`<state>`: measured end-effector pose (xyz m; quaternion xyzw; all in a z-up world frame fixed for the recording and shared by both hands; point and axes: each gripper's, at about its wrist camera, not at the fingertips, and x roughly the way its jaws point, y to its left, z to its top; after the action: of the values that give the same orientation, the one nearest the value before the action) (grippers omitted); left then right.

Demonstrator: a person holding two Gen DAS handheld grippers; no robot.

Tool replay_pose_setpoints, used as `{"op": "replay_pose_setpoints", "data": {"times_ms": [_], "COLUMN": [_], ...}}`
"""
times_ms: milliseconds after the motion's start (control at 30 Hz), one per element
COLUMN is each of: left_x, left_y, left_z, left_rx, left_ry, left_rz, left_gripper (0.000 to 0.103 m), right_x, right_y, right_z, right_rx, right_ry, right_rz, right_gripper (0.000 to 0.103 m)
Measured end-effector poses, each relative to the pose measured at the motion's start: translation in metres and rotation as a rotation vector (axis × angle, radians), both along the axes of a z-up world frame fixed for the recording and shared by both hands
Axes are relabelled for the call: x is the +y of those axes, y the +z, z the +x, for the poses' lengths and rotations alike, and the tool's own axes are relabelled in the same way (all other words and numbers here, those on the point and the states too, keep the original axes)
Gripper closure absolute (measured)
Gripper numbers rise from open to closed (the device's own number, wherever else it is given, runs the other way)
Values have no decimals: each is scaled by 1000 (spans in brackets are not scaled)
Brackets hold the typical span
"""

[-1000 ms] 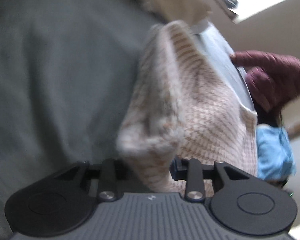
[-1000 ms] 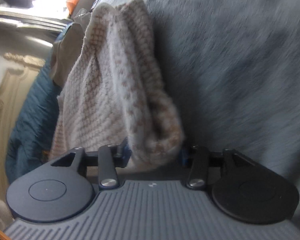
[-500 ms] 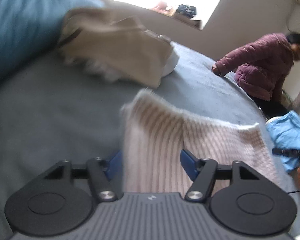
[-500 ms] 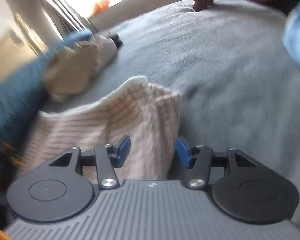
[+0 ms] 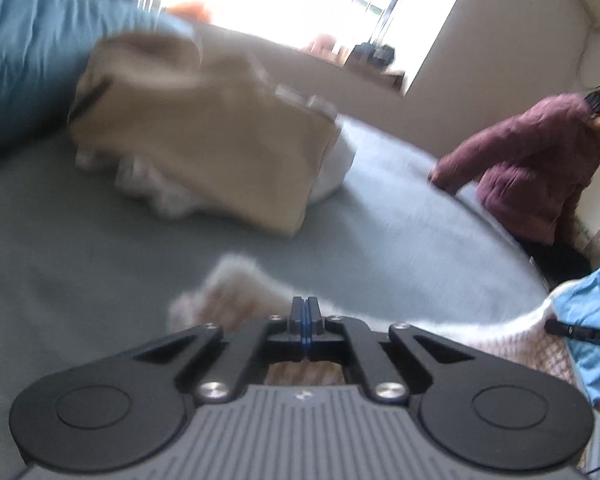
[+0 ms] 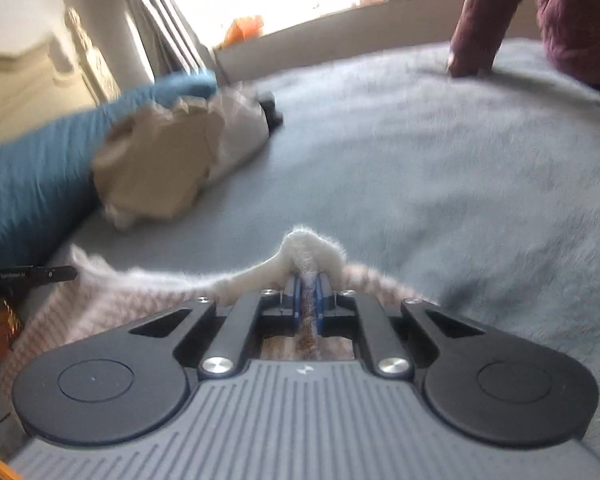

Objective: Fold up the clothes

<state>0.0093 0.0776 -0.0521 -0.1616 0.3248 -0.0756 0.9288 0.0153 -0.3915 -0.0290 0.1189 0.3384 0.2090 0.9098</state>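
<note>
The left gripper [image 5: 305,308] has its jaws clenched, the 2 blue pads pressed flat together with no cloth visible between them. The knitted sweater [image 5: 236,300] lies just under and in front of it on the grey bed [image 5: 80,240]; whether a thin edge of knit is pinched there I cannot tell. In the left wrist view the sweater's pale edge runs off to the right toward a light blue garment [image 5: 592,312], where the other gripper's black tip and the hand holding it show at the frame's edge.

The right gripper [image 6: 307,286] has its jaws clenched on the sweater [image 6: 312,250]: a fuzzy cream fold bulges up past the fingertips, and a brownish strip of knit sits between the blue pads. The rest of the garment spreads left along the bed [image 6: 440,160], low in the picture, and reaches toward the left gripper's tip at the left edge.

Further up the bed lies a beige folded garment [image 5: 204,140] on top of something white, next to a teal pillow [image 6: 32,168]. A person in a maroon jacket [image 5: 540,168] leans at the far side of the bed, 1 hand resting on the cover. Both views are blurred.
</note>
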Motion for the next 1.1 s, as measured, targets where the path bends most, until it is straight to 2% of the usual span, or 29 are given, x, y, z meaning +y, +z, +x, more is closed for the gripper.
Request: {"op": "replay_pose_setpoints", "data": {"times_ms": [67,167,233,300,367,433,500,533,600,633,667,733,800,867,900,933,1000,1067,1100], "left_x": [0,0,4,11,16,16,12,9,5,2,2,5,7,10,10,11,10,9,10], "left_y": [-8,-28,-30,-25,-22,-19,-21,-23,-26,-26,-26,-22,-14,-10,-10,-13,-21,-27,-27], "left_z": [12,26,23,17,11,7,8,8,9,9,10,8,2,-2,0,4,14,19,17], "left_rx": [29,73,75,63,56,58,71,69,58,54,51,34,-3,-43,-45,-29,23,34,19], "left_ry": [18,37,45,38,5,-40,-82,-85,-79,-70,-61,-42,-20,1,1,-7,-13,9,31], "left_rz": [17,41,-11,-78,-108,-101,-69,-46,5,33,46,45,70,108,125,137,144,160,156], "left_gripper": [102,102,99,79,49,39,38,40,49,55,58,57,49,27,24,25,37,86,89], "right_x": [-2,5,7,6,5,2,-1,-2,1,3,5,7,9,12,13,16,18,21,22], "right_y": [-11,-28,-32,-32,-30,-29,-29,-30,-31,-32,-32,-30,-25,-23,-22,-22,-24,-25,-24], "right_z": [2,10,13,11,10,11,14,14,13,12,12,9,7,5,6,7,11,12,10], "right_rx": [12,8,9,9,11,36,67,76,67,62,58,47,27,17,17,23,44,41,27], "right_ry": [-19,-6,-13,-18,-1,1,-8,-12,-19,-21,-24,-31,-33,-25,-20,-14,-11,-19,-25], "right_rz": [1,-54,-53,-36,-36,-19,22,40,41,32,18,-5,-20,-46,-62,-78,-92,-102,-109], "right_gripper": [98,97,97,97,93,92,87,82,81,82,89,94,95,95,95,93,92,95,96]}}
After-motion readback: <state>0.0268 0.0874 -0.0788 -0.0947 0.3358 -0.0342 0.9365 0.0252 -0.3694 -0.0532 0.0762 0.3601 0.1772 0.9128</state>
